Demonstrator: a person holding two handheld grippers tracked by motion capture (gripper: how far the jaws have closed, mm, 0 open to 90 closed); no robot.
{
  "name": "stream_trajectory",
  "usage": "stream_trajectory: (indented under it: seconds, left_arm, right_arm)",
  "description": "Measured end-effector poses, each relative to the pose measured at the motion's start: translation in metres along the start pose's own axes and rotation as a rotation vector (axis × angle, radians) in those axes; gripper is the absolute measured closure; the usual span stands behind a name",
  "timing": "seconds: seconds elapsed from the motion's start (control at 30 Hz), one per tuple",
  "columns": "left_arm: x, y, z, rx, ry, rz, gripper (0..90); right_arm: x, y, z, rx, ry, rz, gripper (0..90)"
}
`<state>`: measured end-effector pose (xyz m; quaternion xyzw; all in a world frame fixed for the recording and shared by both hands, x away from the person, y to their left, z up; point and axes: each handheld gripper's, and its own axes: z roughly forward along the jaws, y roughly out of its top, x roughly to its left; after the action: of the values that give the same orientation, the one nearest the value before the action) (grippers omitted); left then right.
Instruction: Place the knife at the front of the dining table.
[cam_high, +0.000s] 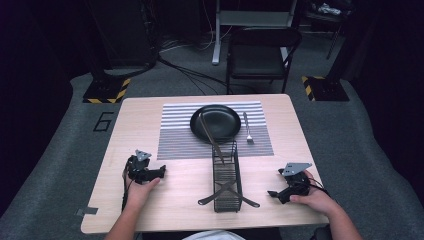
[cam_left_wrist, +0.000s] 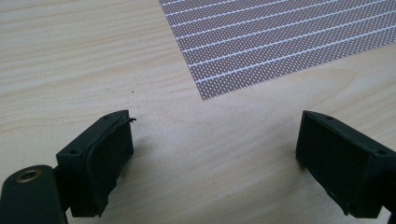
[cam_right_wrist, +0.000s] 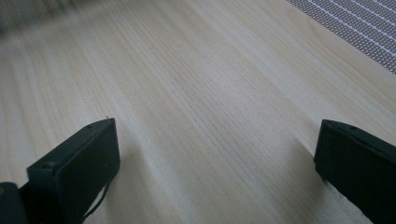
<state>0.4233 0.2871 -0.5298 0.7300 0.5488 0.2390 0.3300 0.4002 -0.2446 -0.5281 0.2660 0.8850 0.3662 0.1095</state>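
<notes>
table (cam_high: 150, 130) first: bare light wood under both tongs, slick-looking, so things should slide on it rather than snag. mat (cam_high: 175, 135) ahead of both tongs, thin woven stripes, probably shifts if i drag anything across it; its corner sits just ahead of my left jaws in the left gripper view.

caddy (cam_high: 226, 197) sits between my two tongs, nearer the right one. black wire mesh, long and narrow, stiff, likely light, open top. i'd grab a side rim wire, not the mesh face, since the pads would skid there.

plate (cam_high: 225, 120) ahead of the caddy on the mat, dark, glossy, rigid, breakable if dropped. rim is the only hold, and it's slippery.

long utensil (cam_high: 210, 135) leans out of the caddy's far end across the plate. thin, stiff, will pivot if pinched off centre; take it mid-shaft. two more handles (cam_high: 227, 190) cross at the caddy's near end and stick out over both sides, closest reach for either tong. can't tell what kind they are.

fork (cam_high: 247, 129) right of the plate, flat on the mat, small, hard metal, low profile; pinch across the neck.

left tong (cam_high: 161, 172): jaws wide, nothing between them, down low at the table. right tong (cam_high: 271, 193): also wide and holding nothing, pointing toward the caddy.
</notes>
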Motion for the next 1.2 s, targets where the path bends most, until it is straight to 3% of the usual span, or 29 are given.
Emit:
stream_trajectory:
  seconds: [0.4, 0.7, 0.87, 1.2]
  left_arm:
    - [0.000, 0.000, 0.000, -0.001, 0.001, -0.001, 11.2]
    - [0.002, 0.000, -0.001, -0.008, 0.003, -0.001, 16.7]
    - [0.002, 0.000, -0.004, -0.014, 0.009, -0.018, 27.7]
    - [-0.001, 0.007, -0.015, -0.017, -0.022, -0.033, 39.7]
  right_arm:
    - [0.000, 0.000, 0.000, 0.000, 0.000, 0.000, 0.0]
    - [0.000, 0.000, 0.000, 0.000, 0.000, 0.000, 0.0]
    - [0.000, 0.000, 0.000, 0.000, 0.001, 0.000, 0.0]
    - [0.000, 0.000, 0.000, 0.000, 0.000, 0.000, 0.0]
